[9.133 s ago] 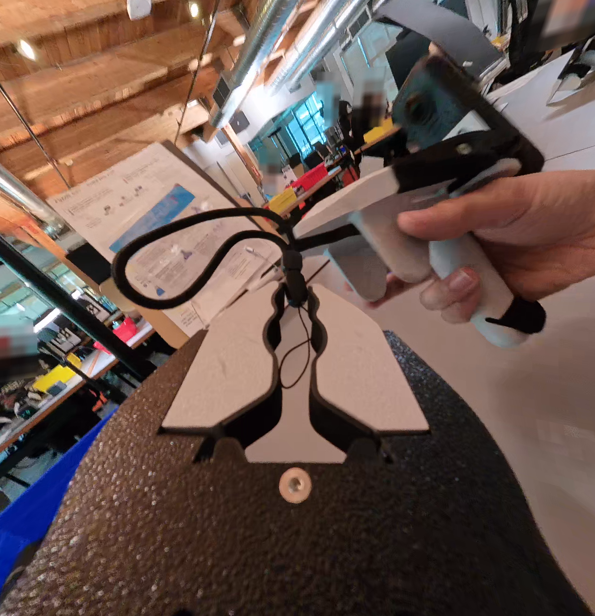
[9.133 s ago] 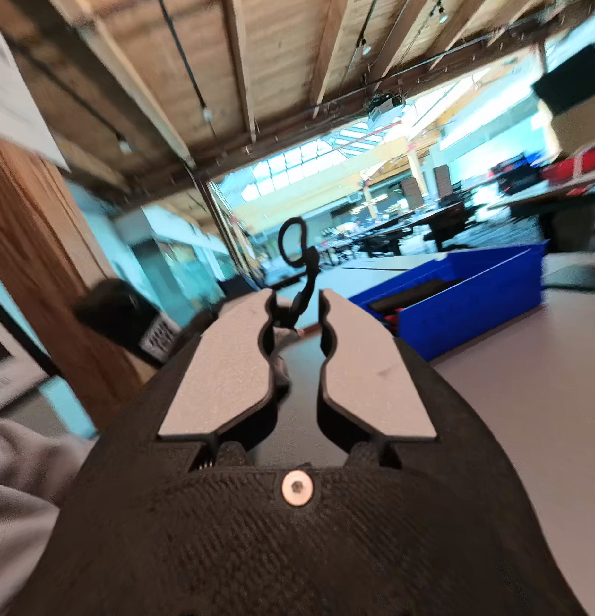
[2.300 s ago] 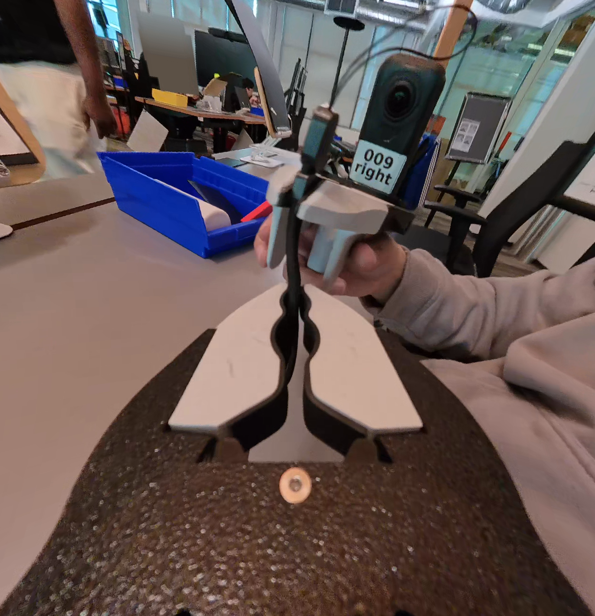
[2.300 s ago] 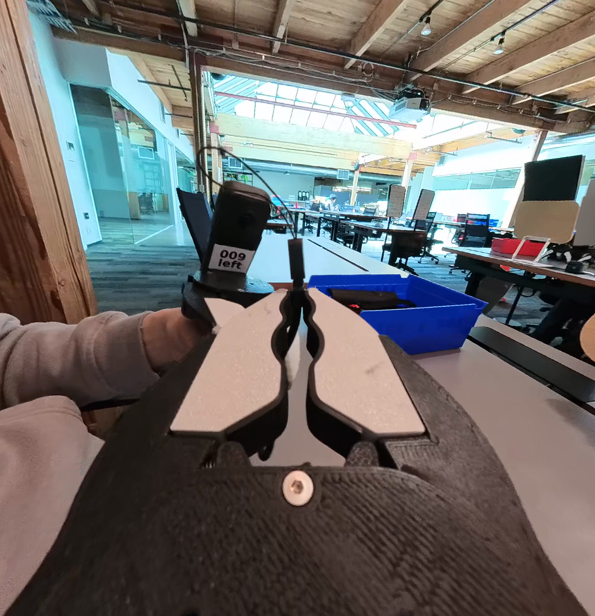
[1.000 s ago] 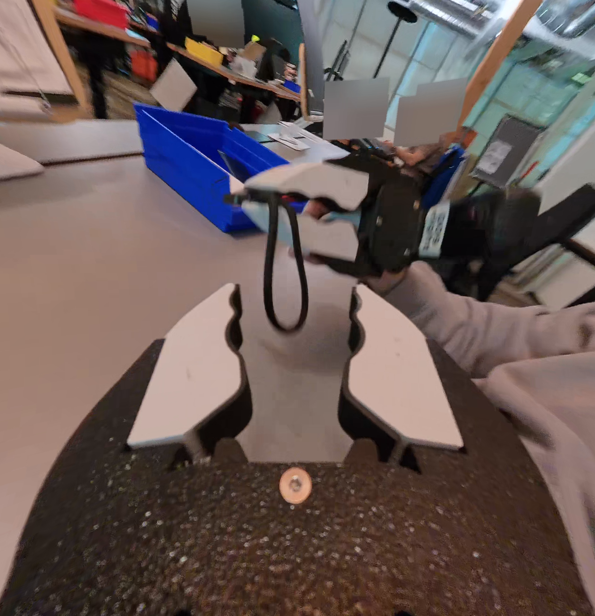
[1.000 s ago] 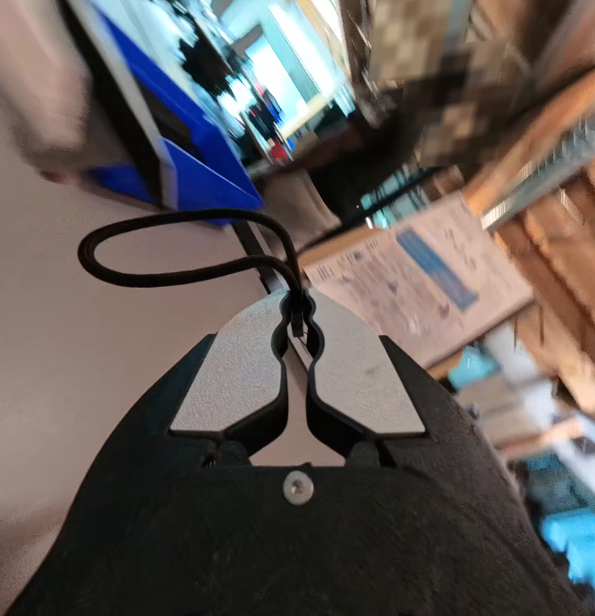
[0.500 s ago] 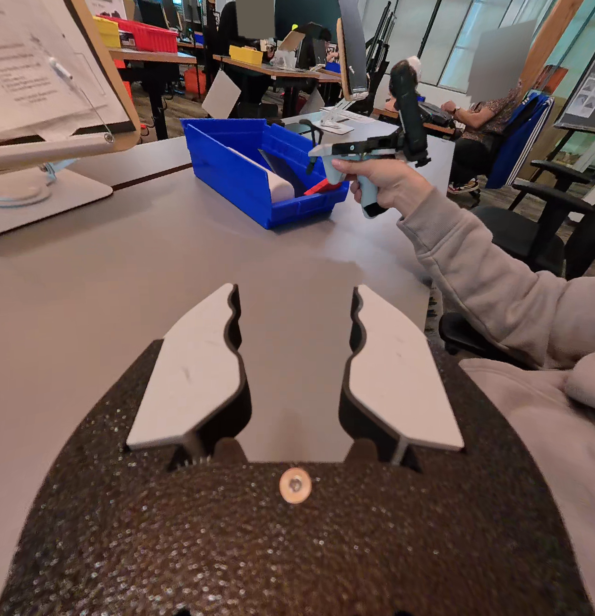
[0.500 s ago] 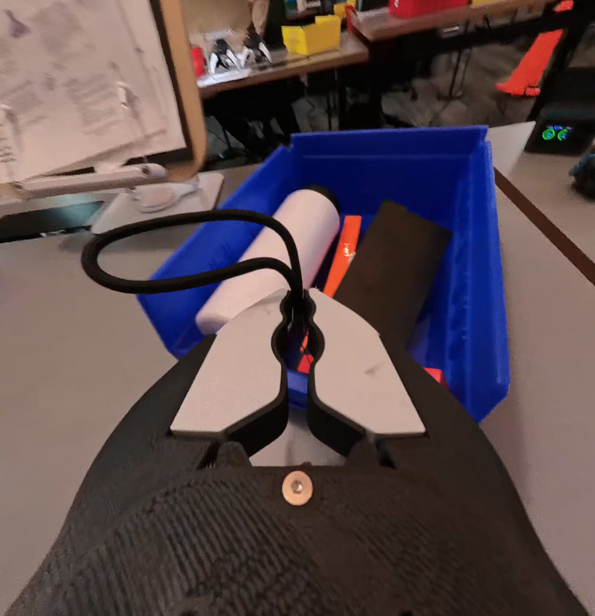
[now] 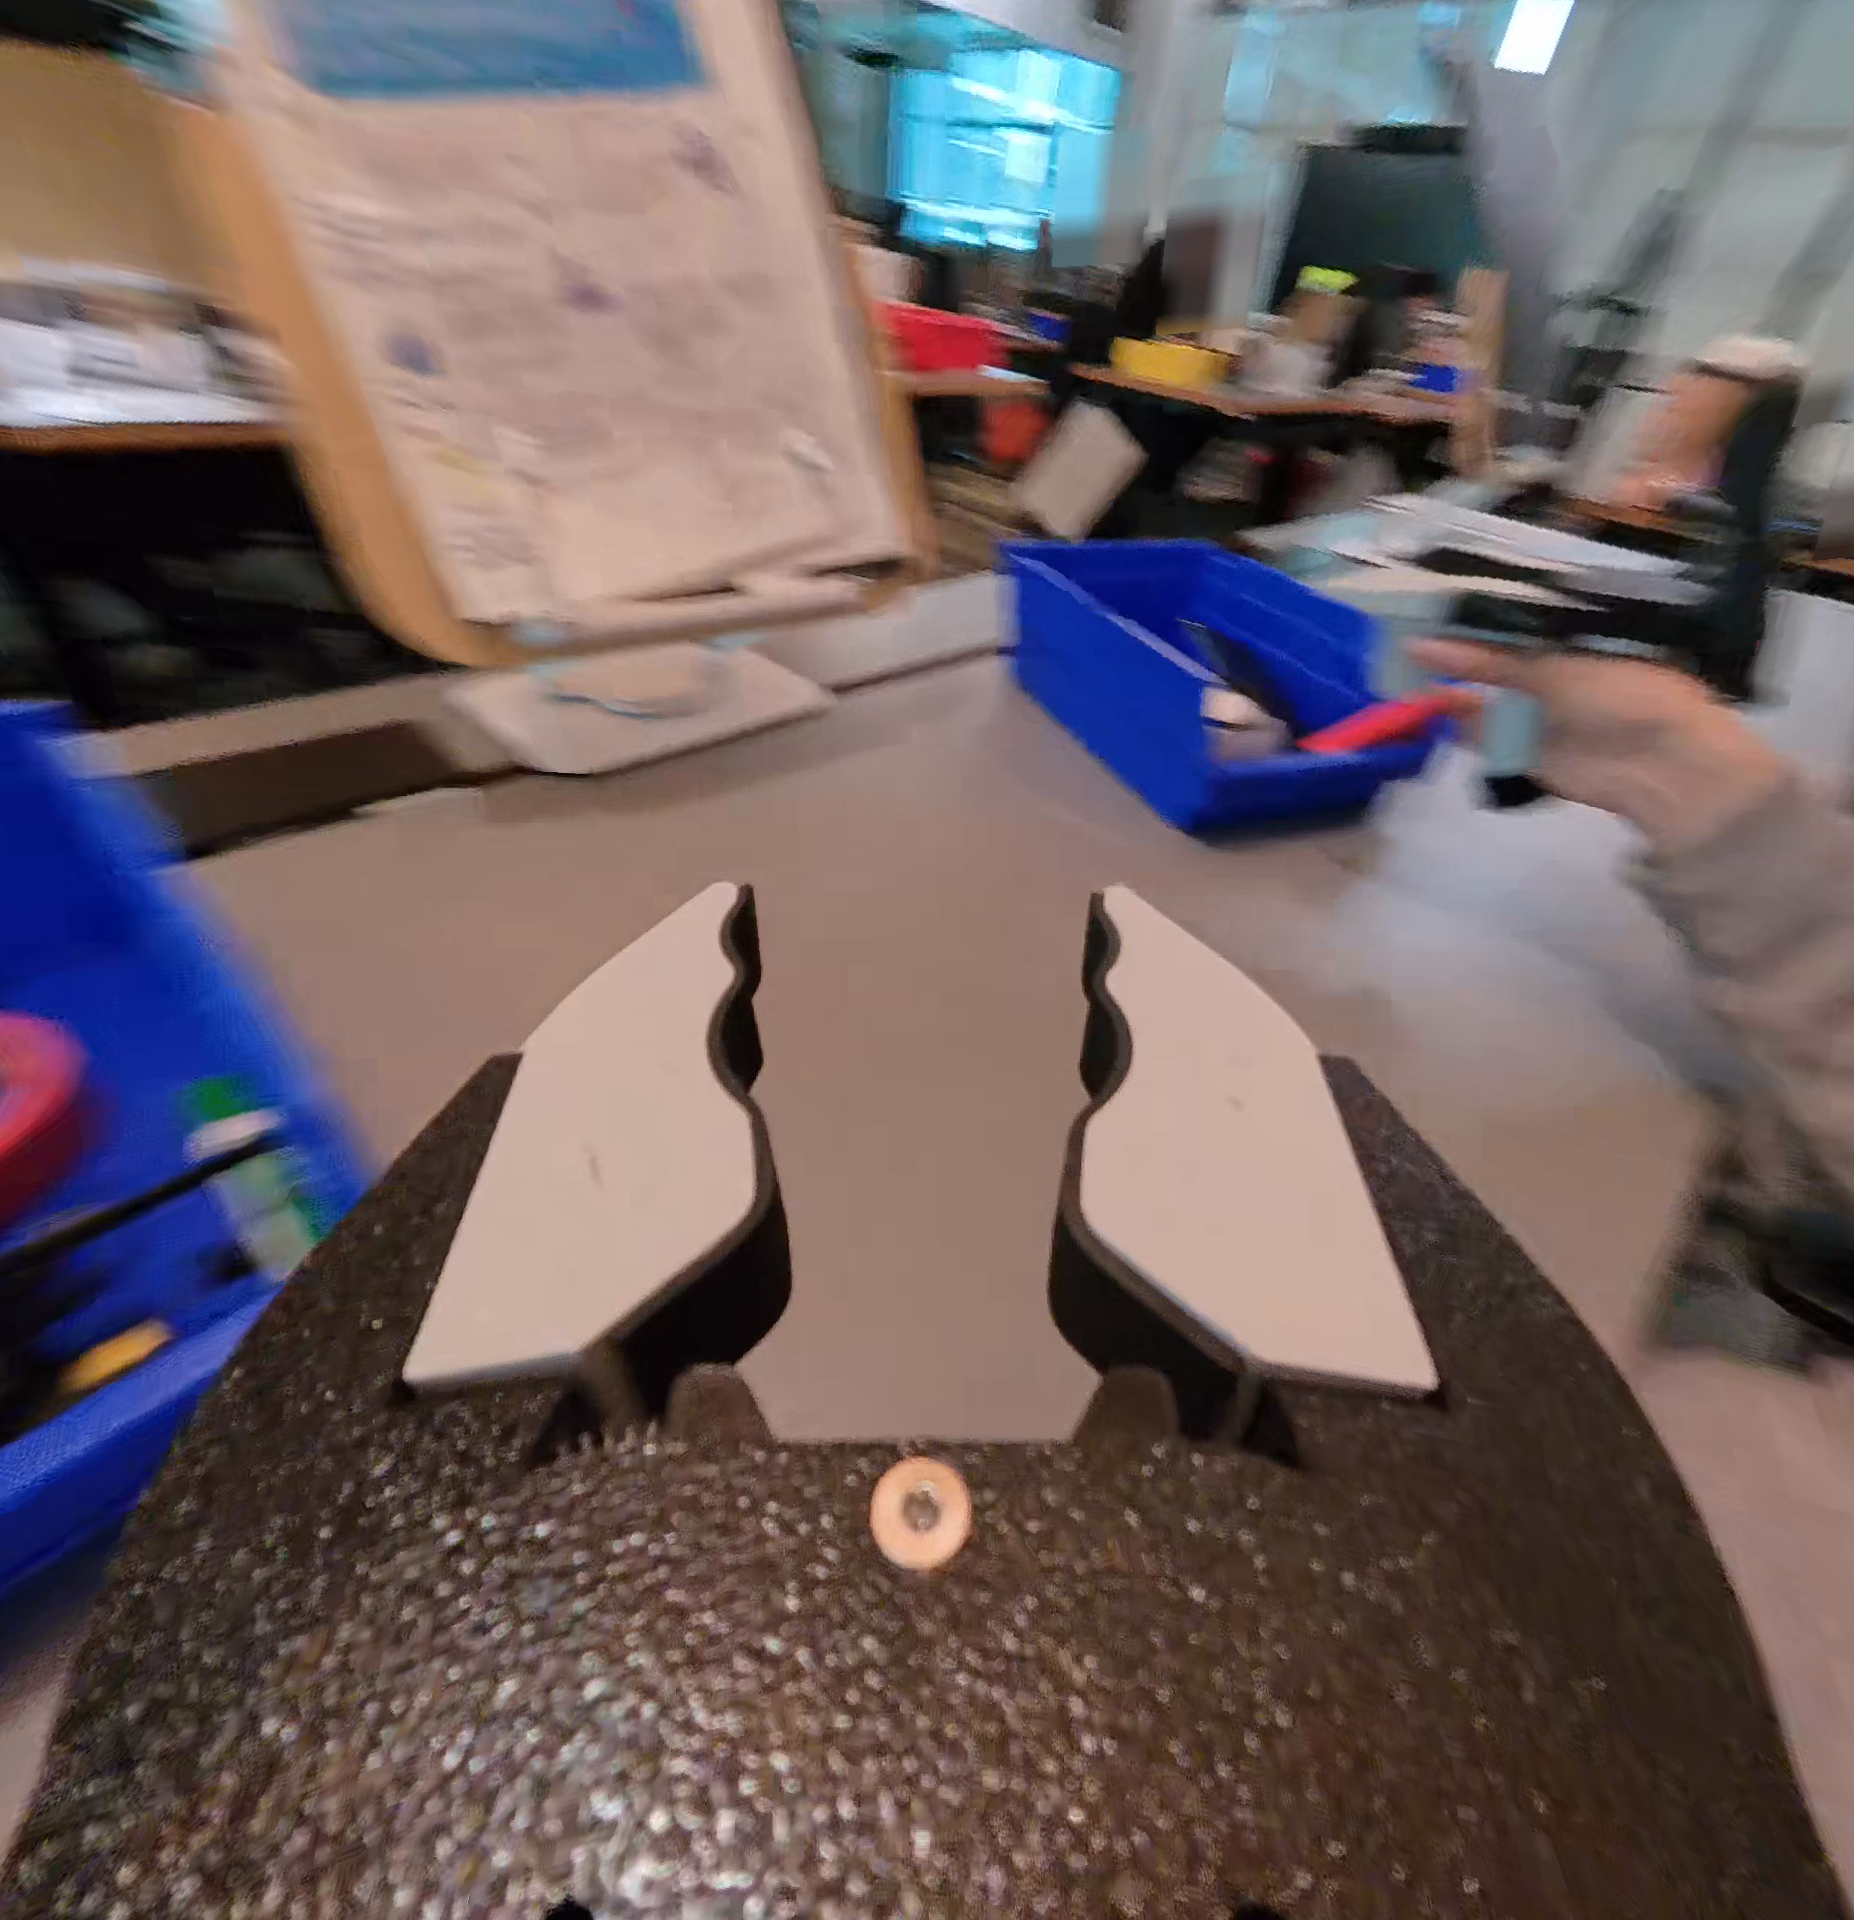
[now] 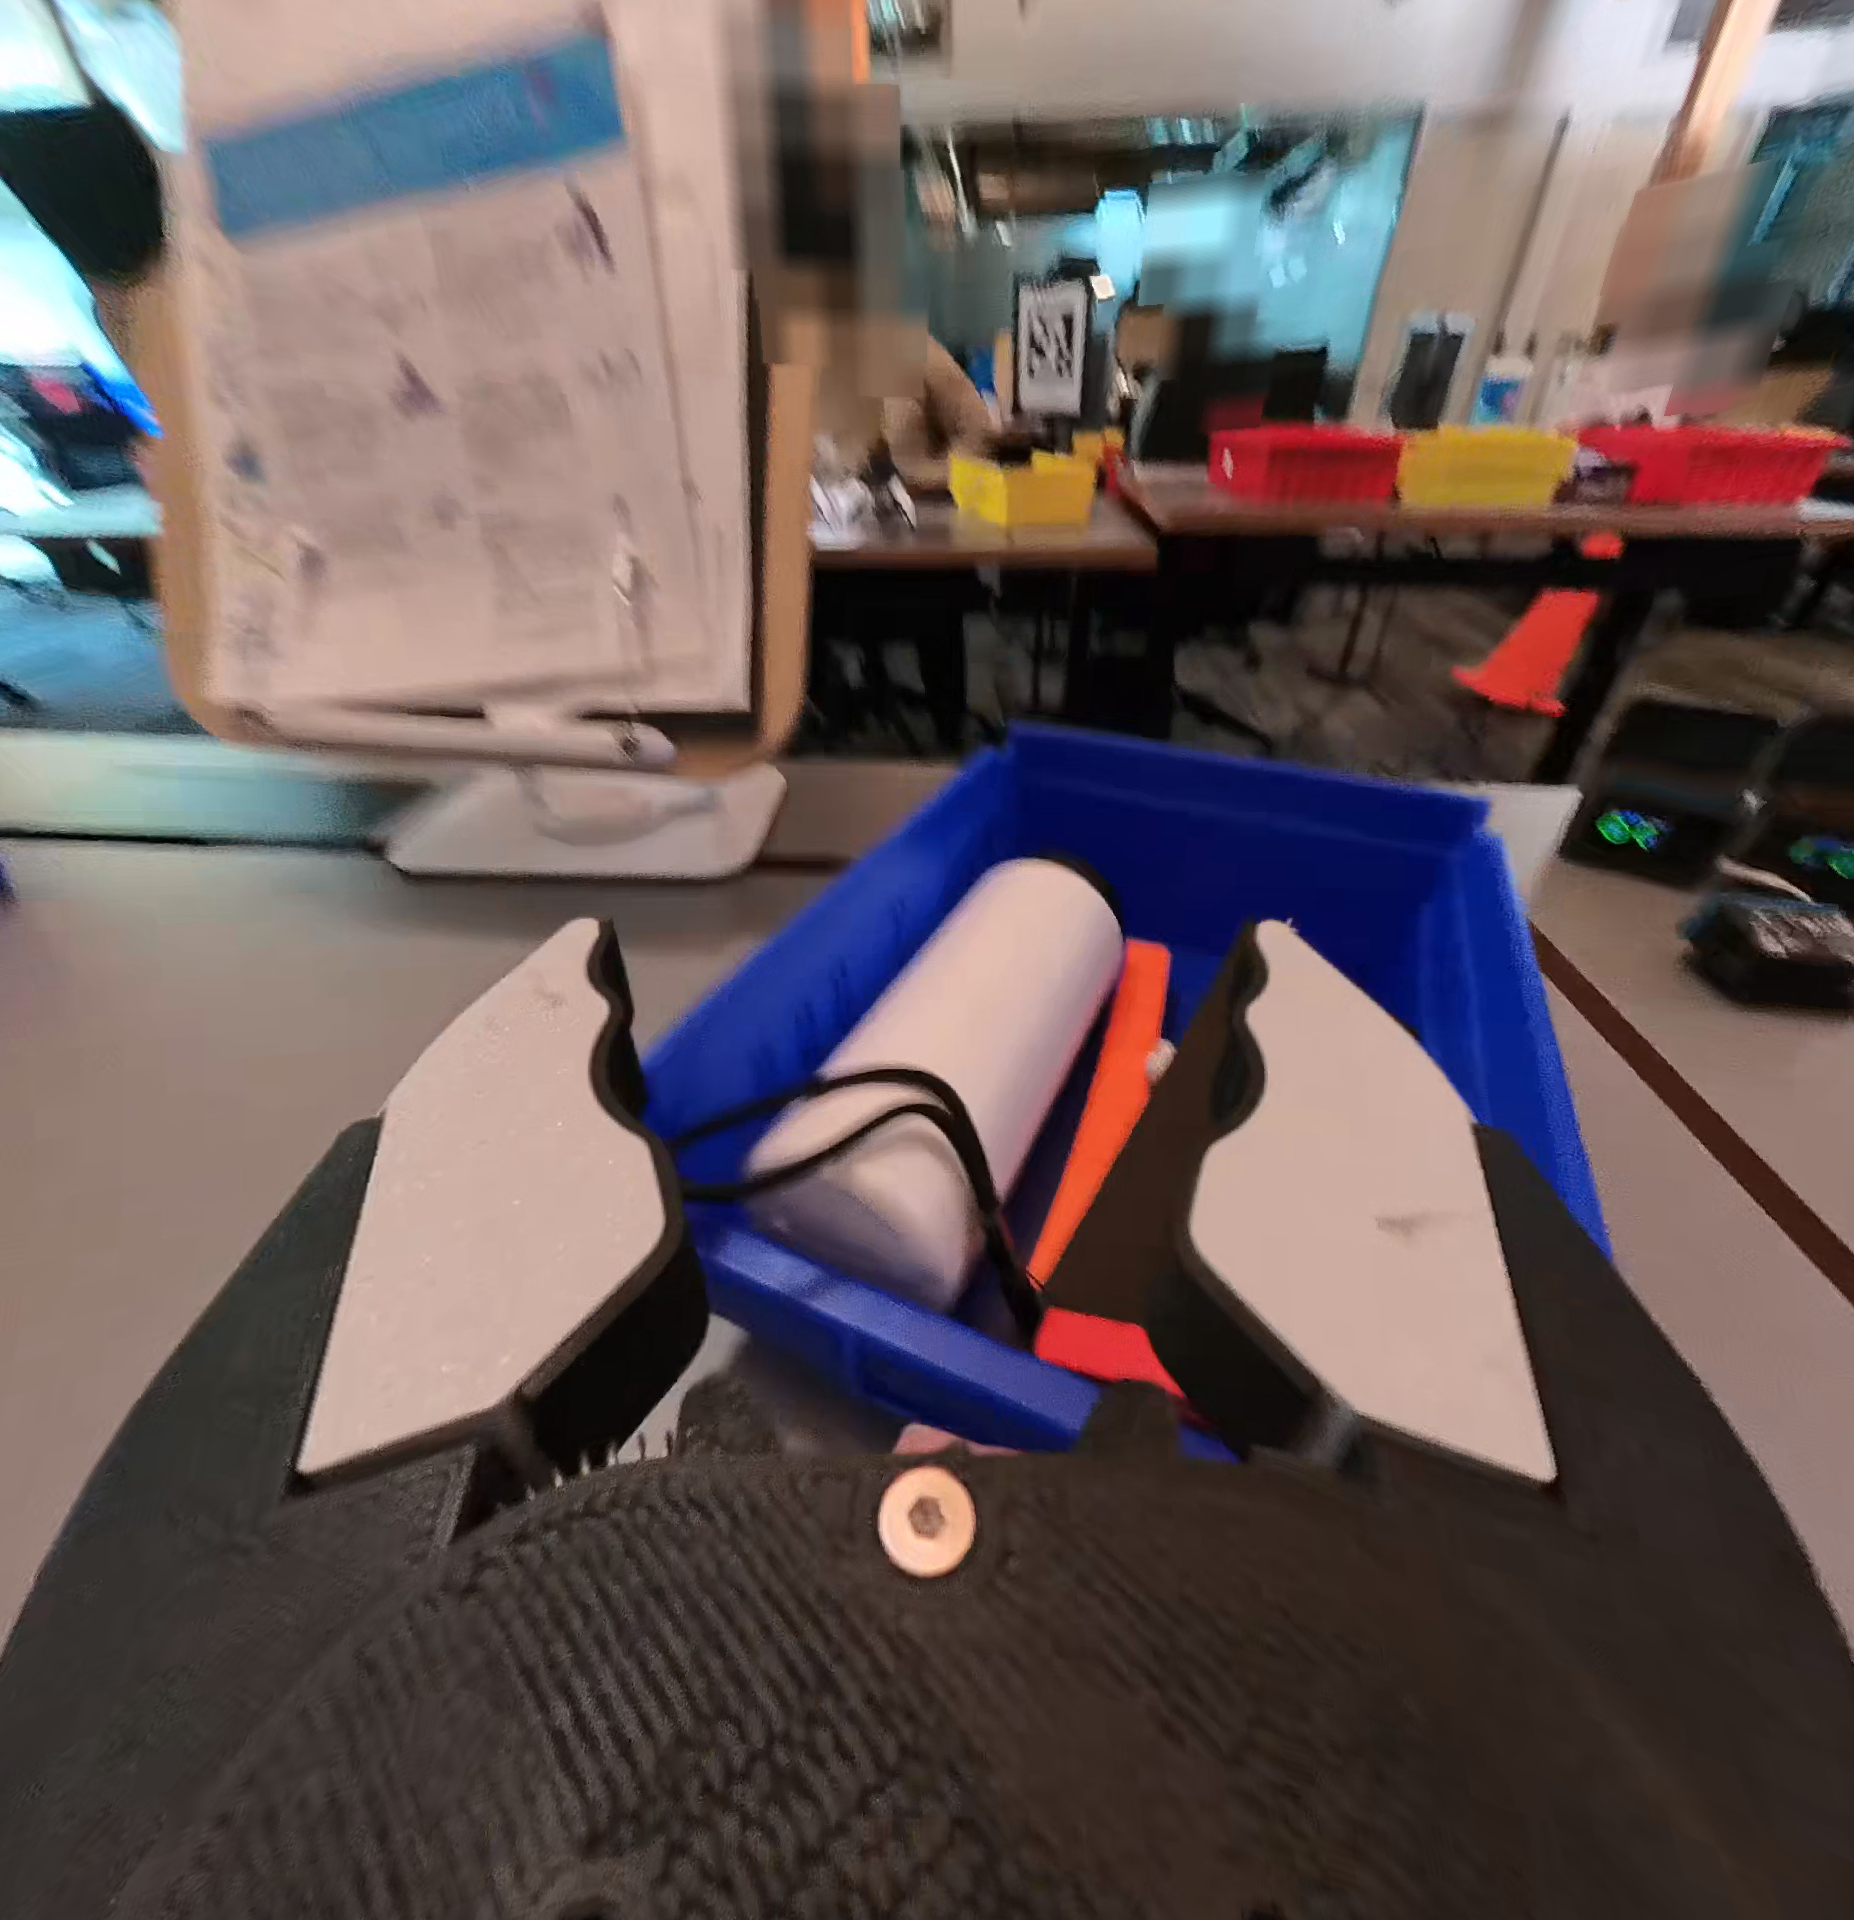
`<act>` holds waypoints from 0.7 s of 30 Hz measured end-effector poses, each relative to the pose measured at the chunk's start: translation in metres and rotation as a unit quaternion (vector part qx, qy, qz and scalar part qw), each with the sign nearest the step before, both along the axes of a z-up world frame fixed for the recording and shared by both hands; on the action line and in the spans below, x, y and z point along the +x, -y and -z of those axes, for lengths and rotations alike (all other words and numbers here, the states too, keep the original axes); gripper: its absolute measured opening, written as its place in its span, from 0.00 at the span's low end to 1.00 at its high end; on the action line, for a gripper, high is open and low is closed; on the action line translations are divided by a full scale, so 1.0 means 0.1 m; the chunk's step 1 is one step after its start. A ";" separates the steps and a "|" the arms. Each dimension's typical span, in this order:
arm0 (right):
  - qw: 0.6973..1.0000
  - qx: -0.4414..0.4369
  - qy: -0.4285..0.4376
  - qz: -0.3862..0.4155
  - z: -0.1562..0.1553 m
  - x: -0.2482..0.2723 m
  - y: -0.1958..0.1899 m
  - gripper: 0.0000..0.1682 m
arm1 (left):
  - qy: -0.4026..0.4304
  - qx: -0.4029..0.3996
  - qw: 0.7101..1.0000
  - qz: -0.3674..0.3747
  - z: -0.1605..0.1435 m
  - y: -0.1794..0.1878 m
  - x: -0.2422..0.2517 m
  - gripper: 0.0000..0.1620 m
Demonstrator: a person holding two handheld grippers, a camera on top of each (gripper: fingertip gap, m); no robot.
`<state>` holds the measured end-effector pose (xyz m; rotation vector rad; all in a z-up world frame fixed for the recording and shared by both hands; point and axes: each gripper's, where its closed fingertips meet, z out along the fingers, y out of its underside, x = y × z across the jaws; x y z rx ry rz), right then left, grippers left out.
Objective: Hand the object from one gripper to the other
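A black cord loop (image 10: 881,1117) lies draped over a white cylinder (image 10: 964,1049) inside a blue bin (image 10: 1401,914). My right gripper (image 10: 928,956) hangs open just above the bin's near end, with the cord below and between its fingers and free of them. My left gripper (image 9: 918,904) is open and empty over the grey table (image 9: 902,790). In the left wrist view the blue bin (image 9: 1110,665) is at the right, and the right gripper (image 9: 1525,634) shows blurred beside it in a hand.
The bin also holds an orange bar (image 10: 1120,1070), a red piece (image 10: 1094,1345) and a dark slab. A second blue bin (image 9: 61,1039) with mixed items is at my left. A paper stand (image 10: 466,416) rises behind. Small black devices (image 10: 1775,940) sit at right.
My right gripper has opened and let go of the cord, which now rests in the bin. My left gripper has swung left, staying open and empty.
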<state>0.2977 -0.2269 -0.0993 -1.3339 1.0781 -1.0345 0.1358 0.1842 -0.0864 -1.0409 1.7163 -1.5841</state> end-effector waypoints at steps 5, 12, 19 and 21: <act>0.986 0.113 0.081 -0.089 -0.40 -0.22 -0.47 0.58 | 0.022 0.054 0.972 -0.226 -0.08 -1.33 0.00 0.35; 0.971 0.086 0.041 -0.217 0.03 -0.33 -1.58 0.51 | -0.055 0.142 0.965 -0.214 0.39 -1.73 0.16 0.35; 0.969 -0.051 0.022 -0.240 0.52 -0.51 -2.10 0.50 | -0.128 0.447 0.882 -0.076 0.98 -1.88 0.77 0.30; 0.966 -0.069 0.038 -0.247 0.54 -0.56 -2.15 0.46 | -0.153 0.470 0.868 -0.046 1.06 -1.89 0.89 0.29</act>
